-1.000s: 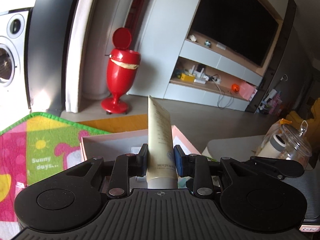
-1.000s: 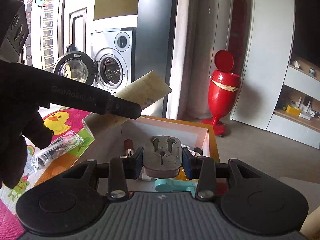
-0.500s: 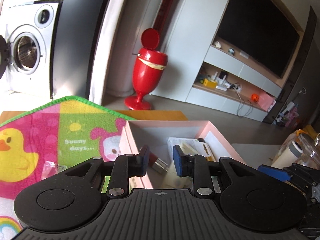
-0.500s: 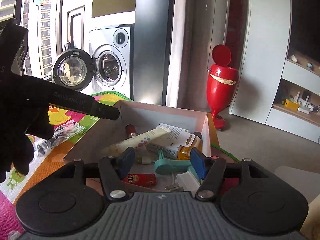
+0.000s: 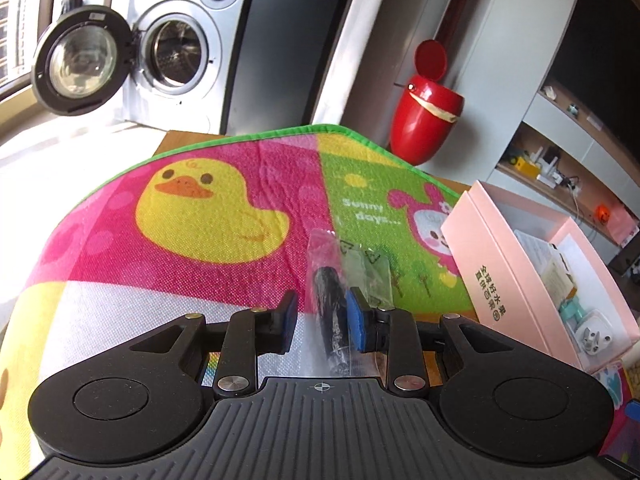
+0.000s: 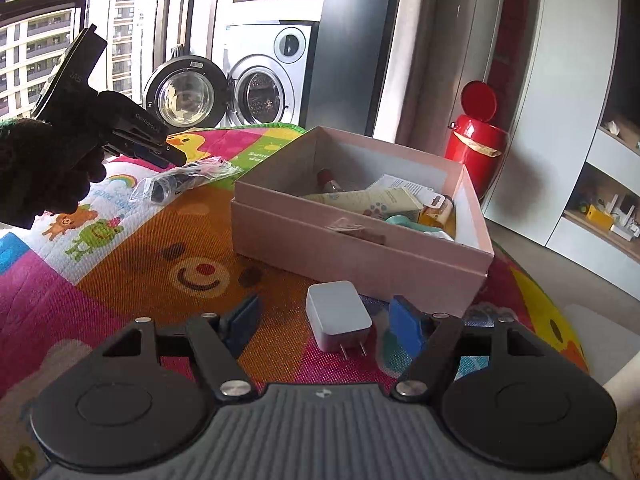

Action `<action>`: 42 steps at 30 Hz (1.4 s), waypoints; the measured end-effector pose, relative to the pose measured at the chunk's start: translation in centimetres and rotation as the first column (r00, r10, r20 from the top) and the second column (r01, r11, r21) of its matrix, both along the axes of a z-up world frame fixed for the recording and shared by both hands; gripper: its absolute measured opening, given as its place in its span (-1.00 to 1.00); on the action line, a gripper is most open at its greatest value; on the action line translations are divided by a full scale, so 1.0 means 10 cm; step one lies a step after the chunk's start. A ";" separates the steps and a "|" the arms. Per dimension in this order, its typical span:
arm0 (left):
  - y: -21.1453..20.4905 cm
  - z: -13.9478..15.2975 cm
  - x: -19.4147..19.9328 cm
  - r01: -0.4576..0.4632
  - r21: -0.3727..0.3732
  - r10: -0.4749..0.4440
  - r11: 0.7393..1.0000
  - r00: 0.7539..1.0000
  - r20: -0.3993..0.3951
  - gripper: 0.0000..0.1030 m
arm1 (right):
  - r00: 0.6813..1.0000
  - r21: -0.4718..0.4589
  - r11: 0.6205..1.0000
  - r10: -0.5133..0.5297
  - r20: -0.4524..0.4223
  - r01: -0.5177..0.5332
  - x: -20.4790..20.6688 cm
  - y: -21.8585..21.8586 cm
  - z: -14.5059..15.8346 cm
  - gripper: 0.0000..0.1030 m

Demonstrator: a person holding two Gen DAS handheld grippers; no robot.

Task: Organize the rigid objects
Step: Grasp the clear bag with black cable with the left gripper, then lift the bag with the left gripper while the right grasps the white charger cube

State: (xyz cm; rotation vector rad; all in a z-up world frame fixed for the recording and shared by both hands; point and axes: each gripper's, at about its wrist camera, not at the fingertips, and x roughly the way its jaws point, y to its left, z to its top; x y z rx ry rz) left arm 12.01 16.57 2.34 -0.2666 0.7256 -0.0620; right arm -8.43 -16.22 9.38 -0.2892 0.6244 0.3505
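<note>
A black cylinder in a clear plastic bag [image 5: 326,280] lies on the colourful play mat [image 5: 200,208]. My left gripper [image 5: 323,320] is low over it. Its jaws are opening, with the bagged cylinder between them close to the right pad [image 5: 358,320] and a gap to the left pad. In the right wrist view the same gripper [image 6: 176,158] hovers at the bagged cylinder [image 6: 180,178]. My right gripper [image 6: 323,326] stands open around a white plug charger [image 6: 338,314] on the mat, touching neither side. The pink box [image 6: 360,240] holds a cream tube, a carton and other small items.
The pink box [image 5: 488,264] sits to the right of my left gripper. A gloved hand [image 6: 36,172] holds the left gripper. Beyond the mat stand a washing machine [image 6: 264,92] with its door open and a red bin [image 6: 476,148].
The left gripper let go of the cream tube, which now lies in the box, and swung left and down to the bagged cylinder. The right gripper released the grey plug, opened and drew back over the white charger.
</note>
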 end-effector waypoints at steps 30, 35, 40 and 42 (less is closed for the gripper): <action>-0.56 -0.19 -1.12 0.151 0.028 -0.153 0.988 0.987 0.045 -0.44 | 0.987 0.087 0.990 -0.098 -0.127 0.110 0.20 -0.21 -0.25 0.47; -0.62 -0.21 -1.19 0.137 0.059 -0.142 0.989 0.986 0.083 -0.45 | 0.986 0.071 0.990 -0.109 -0.124 0.119 0.33 -0.14 -0.24 0.47; -0.64 -0.21 -1.21 0.136 0.079 -0.143 0.988 0.985 0.095 -0.45 | 0.985 0.080 0.988 -0.124 -0.122 0.134 0.48 -0.08 -0.27 0.49; -0.63 -0.21 -1.21 0.135 0.072 -0.141 0.988 0.985 0.097 -0.45 | 0.985 0.081 0.988 -0.124 -0.119 0.134 0.47 -0.09 -0.28 0.49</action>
